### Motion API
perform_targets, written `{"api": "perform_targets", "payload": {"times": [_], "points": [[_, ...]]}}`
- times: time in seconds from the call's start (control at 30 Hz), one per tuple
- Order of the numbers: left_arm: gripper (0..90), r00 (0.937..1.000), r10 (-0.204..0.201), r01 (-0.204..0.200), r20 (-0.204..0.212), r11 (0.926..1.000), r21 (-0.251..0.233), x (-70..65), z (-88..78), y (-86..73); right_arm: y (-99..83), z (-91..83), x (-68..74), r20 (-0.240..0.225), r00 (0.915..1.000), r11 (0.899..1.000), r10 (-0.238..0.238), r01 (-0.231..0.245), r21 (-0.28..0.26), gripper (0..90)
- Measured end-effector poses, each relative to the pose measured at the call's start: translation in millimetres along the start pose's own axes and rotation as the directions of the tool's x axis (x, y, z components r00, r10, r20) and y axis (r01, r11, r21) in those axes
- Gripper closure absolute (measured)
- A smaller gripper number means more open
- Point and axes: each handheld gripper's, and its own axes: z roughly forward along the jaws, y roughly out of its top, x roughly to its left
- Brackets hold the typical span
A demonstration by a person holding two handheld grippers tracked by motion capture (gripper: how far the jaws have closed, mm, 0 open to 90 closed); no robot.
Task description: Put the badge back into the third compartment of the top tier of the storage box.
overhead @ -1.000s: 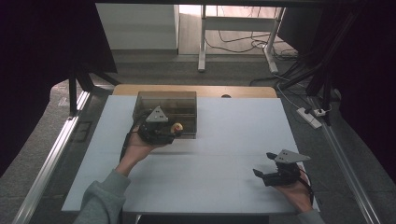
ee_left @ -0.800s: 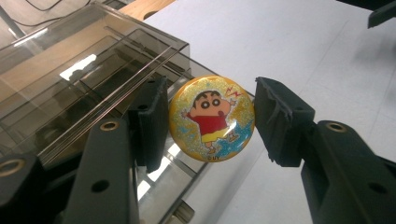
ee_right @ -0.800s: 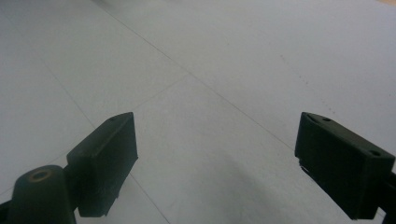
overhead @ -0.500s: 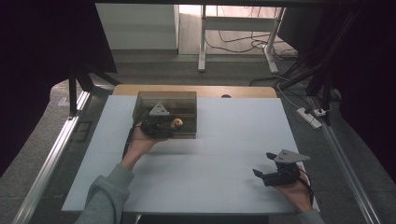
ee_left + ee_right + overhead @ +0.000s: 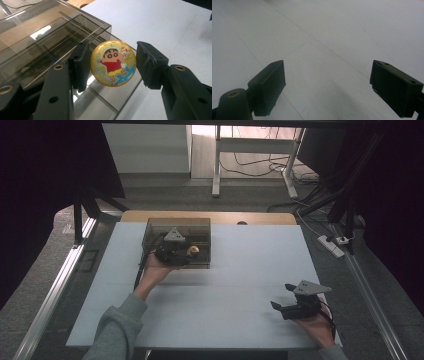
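A: Starting at the left of the table (image 5: pixel 235 320): the left gripper (image 5: pixel 176 254) is at the smoky clear box (image 5: pixel 200 227), and its jaws are clamped on a round badge (image 5: pixel 113 63), one pad on each edge.

B: Edge-on grip, nothing under it. In the left gripper view the badge hangs above the box's near corner, just over the rim, not inside yet.

A: So the job in hand looks like dropping it into the box. How would you play it?

B: Keep the squeeze steady. A smooth, domed disc held only by its rim can pop out sideways if the pads slacken unevenly. I'd carry it well past the wall, over an open compartment, lower it close to the floor of the box, and only then let the jaws part.

A: And watch the dividers: there are thin clear ribs in there that are easy to miss through the tinted plastic.

B: Right, and the black pads are wider than the badge is thick, so they could knock the rim on the way down.

A: Give us the badge itself.

B: Glossy, glittery gold face, a cartoon boy in a red shirt and yellow shorts, arms flung out, blue splashes, a small red zigzag at the upper right.

A: Over to the right?

B: The right gripper (image 5: pixel 295 307) rests low near the table's front right corner, jaws wide apart with nothing between them, well away from the box.
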Motion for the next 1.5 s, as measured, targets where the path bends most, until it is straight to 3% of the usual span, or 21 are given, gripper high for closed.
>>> {"api": "perform_targets", "payload": {"times": [0.43,0.53,0.7,1.5], "points": [[45.7,0.9998,0.003,-0.003,0.020,0.9999,-0.013,-1.8,0.9,0.0,0.0,0.0,0.5,0.002,1.0000,1.000,-0.002,0.002,-0.002,12.9],[36.0,0.9998,0.005,-0.005,0.020,0.9998,-0.018,-3.1,0.8,0.8,0.0,-0.2,0.1,0.003,1.0000,1.000,-0.002,0.002,-0.002,12.9],[30.7,0.9994,-0.003,0.003,0.034,0.9997,-0.024,-3.4,-1.7,1.1,0.0,-0.2,0.4,0.004,1.0000,1.000,-0.002,0.002,0.000,12.9],[30.1,0.9999,0.003,-0.003,0.010,0.9990,-0.044,-11.1,-13.7,-8.5,0.6,-2.2,0.7,-0.001,1.0000,1.000,-0.006,0.006,-0.010,13.0]]}}
